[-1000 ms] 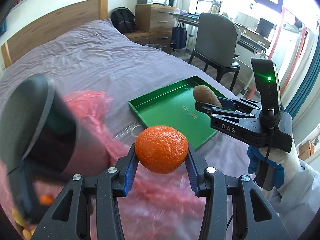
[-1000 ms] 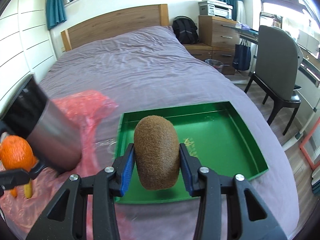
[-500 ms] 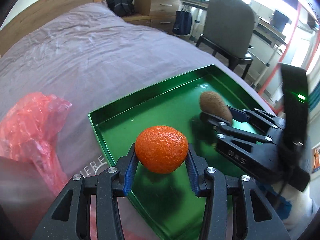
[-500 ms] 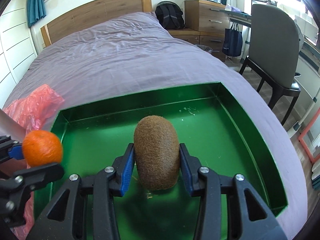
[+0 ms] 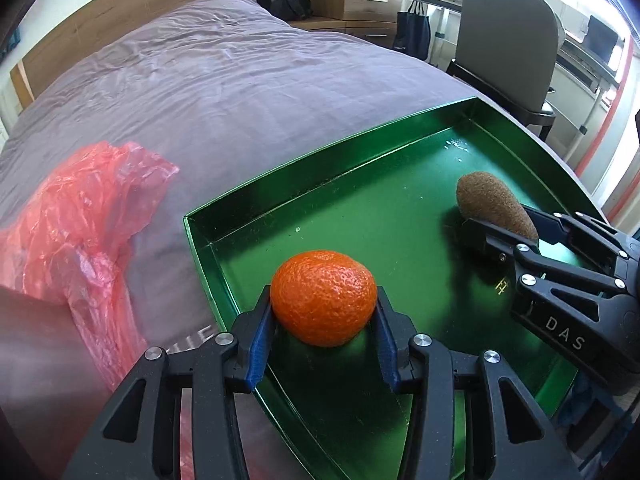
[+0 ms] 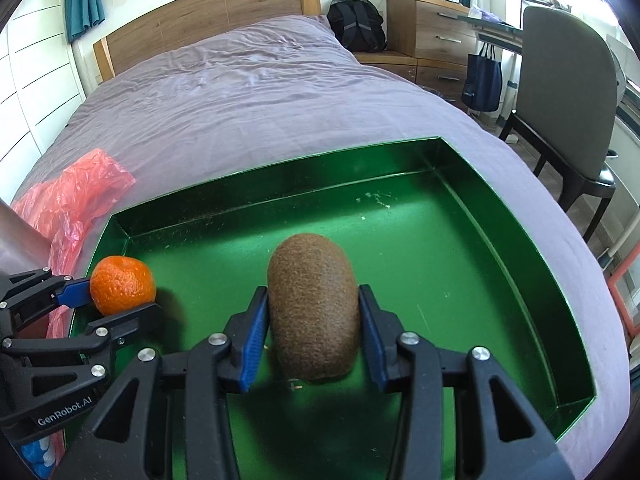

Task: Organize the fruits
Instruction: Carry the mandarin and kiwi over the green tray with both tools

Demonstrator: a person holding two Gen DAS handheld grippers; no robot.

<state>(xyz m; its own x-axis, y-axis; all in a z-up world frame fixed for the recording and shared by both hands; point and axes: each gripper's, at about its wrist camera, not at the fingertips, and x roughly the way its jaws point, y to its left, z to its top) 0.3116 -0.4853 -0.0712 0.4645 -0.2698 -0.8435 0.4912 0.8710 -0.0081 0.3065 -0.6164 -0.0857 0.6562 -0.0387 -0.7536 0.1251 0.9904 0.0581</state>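
A green tray [image 5: 360, 216] [image 6: 440, 260] lies on the bed. My left gripper [image 5: 322, 300] [image 6: 116, 300] is shut on an orange tangerine [image 5: 324, 298] [image 6: 122, 284], low over the tray's near left corner. My right gripper [image 6: 312, 292] [image 5: 500, 220] holds a brown kiwi [image 6: 314, 312] [image 5: 492, 200] down at the tray floor, right of the tangerine. Its jaws are starting to open, and the blue pads still touch the kiwi's sides. The kiwi's underside is hidden.
A crumpled pink plastic bag [image 5: 80, 216] [image 6: 68, 196] lies on the purple bedcover [image 5: 200, 80] left of the tray. A metallic cylinder [image 6: 16, 236] shows at the left edge. A grey chair [image 6: 568, 92] and a desk stand beyond the bed's right side.
Both grippers came down and forward from above the bag side to inside the tray, each carrying its fruit. The kiwi now sits low at the tray floor.
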